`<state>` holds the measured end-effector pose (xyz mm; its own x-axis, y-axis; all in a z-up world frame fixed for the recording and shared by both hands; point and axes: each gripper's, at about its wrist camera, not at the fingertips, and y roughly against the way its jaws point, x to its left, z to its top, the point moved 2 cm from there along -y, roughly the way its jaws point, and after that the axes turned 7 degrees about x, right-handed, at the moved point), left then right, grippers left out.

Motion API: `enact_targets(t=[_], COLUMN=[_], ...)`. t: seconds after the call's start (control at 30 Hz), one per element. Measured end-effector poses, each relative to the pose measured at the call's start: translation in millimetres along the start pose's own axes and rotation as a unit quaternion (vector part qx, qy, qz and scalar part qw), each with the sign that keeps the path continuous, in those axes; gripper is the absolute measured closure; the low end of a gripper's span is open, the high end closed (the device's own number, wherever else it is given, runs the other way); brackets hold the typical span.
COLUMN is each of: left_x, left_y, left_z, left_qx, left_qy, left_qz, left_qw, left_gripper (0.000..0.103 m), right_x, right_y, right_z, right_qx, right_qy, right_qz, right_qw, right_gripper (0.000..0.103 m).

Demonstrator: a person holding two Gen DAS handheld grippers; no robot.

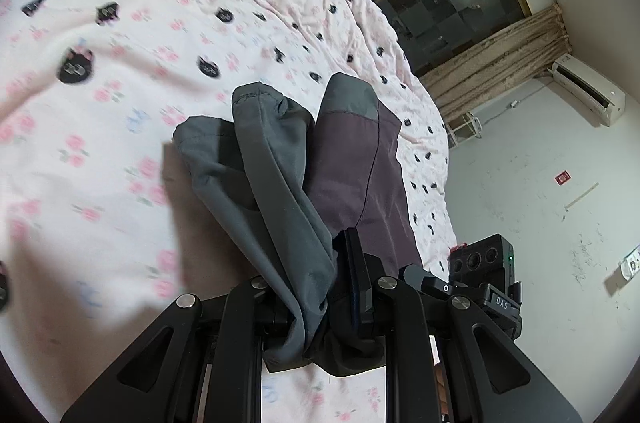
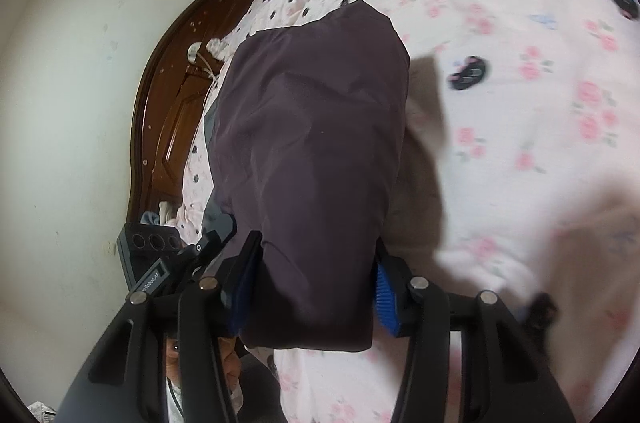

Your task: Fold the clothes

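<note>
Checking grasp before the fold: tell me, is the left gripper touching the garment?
Touching. In the left wrist view the garment bunches between the left gripper fingers, which are clamped on the fabric.

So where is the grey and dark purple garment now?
The grey and dark purple garment hangs between the left gripper and right gripper, above the pink floral bedsheet.

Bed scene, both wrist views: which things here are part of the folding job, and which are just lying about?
Part of the job:
- grey and purple garment, held up over the bed
- left hand-held gripper, shut on it
- right hand-held gripper, fabric between its fingers
- floral bedsheet, the work surface

Just lying about:
- curtains
- air conditioner
- wooden door
</note>
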<state>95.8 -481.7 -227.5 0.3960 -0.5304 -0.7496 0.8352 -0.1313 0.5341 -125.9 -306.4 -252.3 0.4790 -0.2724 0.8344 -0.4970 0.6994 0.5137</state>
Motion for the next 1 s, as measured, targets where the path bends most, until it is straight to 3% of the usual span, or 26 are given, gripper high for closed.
enact_targets(t=[0.33,0.73,0.87,1.0], left_x=[44,118,140,169], left_y=[48,116,125,116], left_z=[24,66,73,70], left_qx=[-0.029,-0.095,-0.109,-0.094], left_qy=[0.011,0.047,0.062,0.085], left_qz=[0.035,0.070,0.074,0.086], left_qw=[0.9989,0.9919,0.9893,0.9882], left_gripper=[0.087,0.087,0.087,0.087], right_x=[42,107,127,127], right_y=[-75,-186,-219,-241], right_z=[16,56,69,70], right_qx=[0.040,0.095,0.110,0.123], right_qy=[0.023,0.066,0.085,0.102], right_qz=[0.003,0.001,-0.010,-0.035], right_qw=[0.999,0.993,0.990,0.987], right_gripper=[0.052,0.052,0.052,0.052])
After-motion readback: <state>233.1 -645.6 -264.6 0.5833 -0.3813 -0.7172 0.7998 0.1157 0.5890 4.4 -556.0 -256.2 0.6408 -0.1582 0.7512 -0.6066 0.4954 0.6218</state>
